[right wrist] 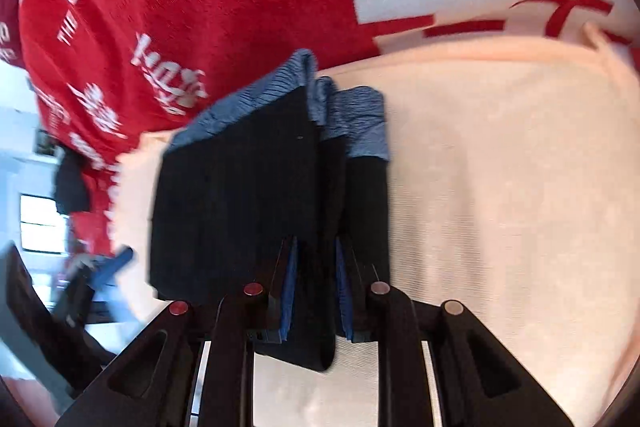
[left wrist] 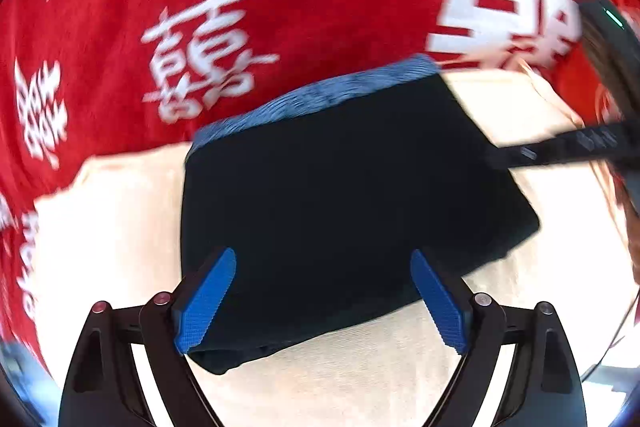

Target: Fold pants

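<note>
Dark pants (left wrist: 340, 195) folded into a block on a cream cloth (left wrist: 120, 227), blue waistband at the far edge. Left claw (left wrist: 324, 301) spread wide just over the near edge, gripping nothing. Right claw (right wrist: 316, 291) pinched on the fold at its own near edge, so nearer for any finishing tug.

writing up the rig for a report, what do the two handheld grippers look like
Both look alike. The left gripper has two black plastic arms with triangular cut-outs, round reddish-silver pivot caps, and bright blue pads with a fine knurled texture lining the jaws. The right gripper has the same black linkages, pivot caps and blue pads, with silver metal rails between the arms. No cables or sleeves are visible.
</note>
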A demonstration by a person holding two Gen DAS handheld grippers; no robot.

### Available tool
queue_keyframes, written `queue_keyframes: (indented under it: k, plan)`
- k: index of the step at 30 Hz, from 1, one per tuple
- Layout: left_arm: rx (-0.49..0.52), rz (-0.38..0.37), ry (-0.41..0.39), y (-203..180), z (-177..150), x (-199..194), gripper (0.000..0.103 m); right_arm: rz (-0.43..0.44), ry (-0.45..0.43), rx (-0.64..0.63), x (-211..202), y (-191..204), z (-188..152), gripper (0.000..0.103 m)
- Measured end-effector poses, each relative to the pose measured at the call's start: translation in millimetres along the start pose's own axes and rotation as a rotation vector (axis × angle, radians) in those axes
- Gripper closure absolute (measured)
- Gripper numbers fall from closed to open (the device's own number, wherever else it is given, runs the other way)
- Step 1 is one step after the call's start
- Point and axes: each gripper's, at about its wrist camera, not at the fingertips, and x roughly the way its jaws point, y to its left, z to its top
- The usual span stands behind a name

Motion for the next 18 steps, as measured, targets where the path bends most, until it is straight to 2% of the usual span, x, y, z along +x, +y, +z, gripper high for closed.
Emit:
queue_keyframes:
  k: [2, 3, 7, 11, 13, 14, 16, 18]
  plan:
    - [-0.037, 0.001, 0.026, 13, -1, 7, 0.013, -0.009, 0.007, 0.02, -5, -1, -5, 0.07]
    - [-0.054, 0.008, 0.041, 19, -2, 11, 0.013, -0.02, 0.007, 0.029, -8, -4, -6, 0.069]
    - [-0.108, 0.007, 0.08, 33, -7, 25, 0.013, -0.085, -0.03, 0.05, -25, -7, -25, 0.068]
    - [-0.131, -0.002, 0.104, 39, -14, 37, 0.013, -0.148, -0.113, 0.001, -44, 19, -43, 0.068]
    - [-0.12, 0.0, 0.106, 37, -17, 40, 0.013, -0.138, -0.138, -0.042, -48, 32, -52, 0.068]
    - [-0.117, 0.0, 0.105, 37, -17, 42, 0.013, -0.127, -0.135, -0.056, -45, 38, -54, 0.068]
    - [-0.114, 0.02, 0.119, 36, -18, 47, 0.0, -0.108, -0.09, -0.078, -32, 47, -57, 0.068]
    - [-0.118, 0.023, 0.15, 37, -18, 55, 0.0, -0.132, -0.049, -0.076, -17, 49, -57, 0.068]
